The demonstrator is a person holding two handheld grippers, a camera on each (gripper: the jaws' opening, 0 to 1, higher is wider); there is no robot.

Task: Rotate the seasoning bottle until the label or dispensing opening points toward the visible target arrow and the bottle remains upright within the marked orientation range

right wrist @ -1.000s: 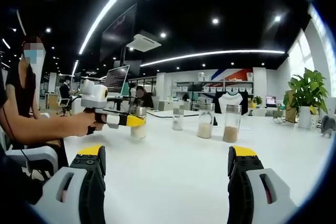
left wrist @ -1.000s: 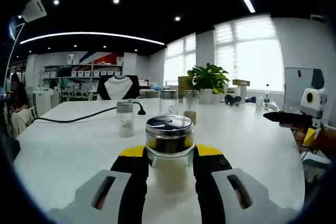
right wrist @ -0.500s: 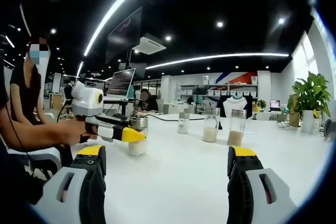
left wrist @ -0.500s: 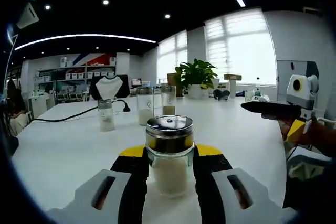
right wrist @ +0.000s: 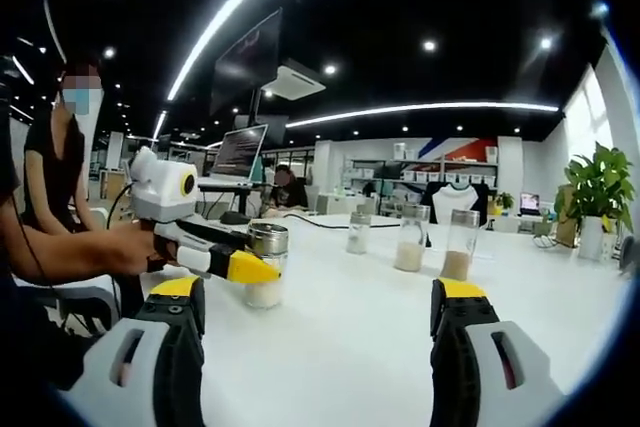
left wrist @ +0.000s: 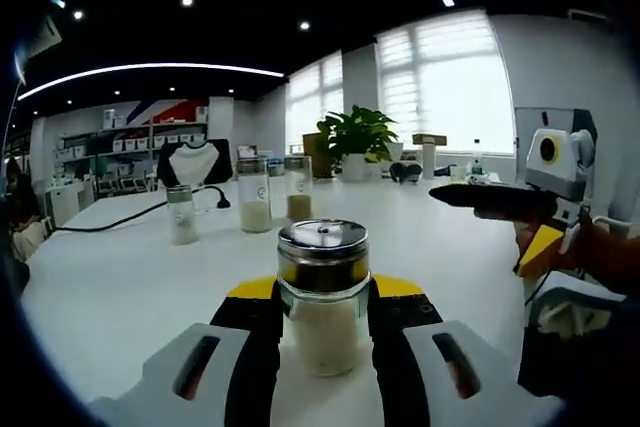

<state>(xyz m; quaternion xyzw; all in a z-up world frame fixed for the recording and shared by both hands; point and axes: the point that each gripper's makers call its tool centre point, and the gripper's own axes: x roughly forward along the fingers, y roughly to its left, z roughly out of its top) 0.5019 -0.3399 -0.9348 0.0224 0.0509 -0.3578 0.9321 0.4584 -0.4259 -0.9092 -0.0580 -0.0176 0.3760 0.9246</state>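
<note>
A broad white table (left wrist: pixel 110 287) was seen spread ahead of both hand-held tools, with the seasoning bottle (left wrist: pixel 323 292) standing on it directly between the jaws of the left gripper (left wrist: pixel 322 319). The bottle, half filled with a pale powder and capped by a shiny metal lid, was clamped at its glass body by the yellow-tipped jaws, its long axis held upright and square to the jaws' reach. The right gripper (right wrist: pixel 318 312) was held off to the bottle's far side with its jaws spread wide and nothing between them; in the right gripper view the bottle (right wrist: pixel 266 267) lay ahead and to the left, well apart, so the left tool was plainly the nearer one. No target arrow or marked range could be made out on the table, and neither a label nor which way the lid's opening faced could be told. Any turn about the upright axis was judged to fall to the left tool. Beyond it, three further jars (left wrist: pixel 254 208) and a potted plant (left wrist: pixel 353 140) were noted.
</note>
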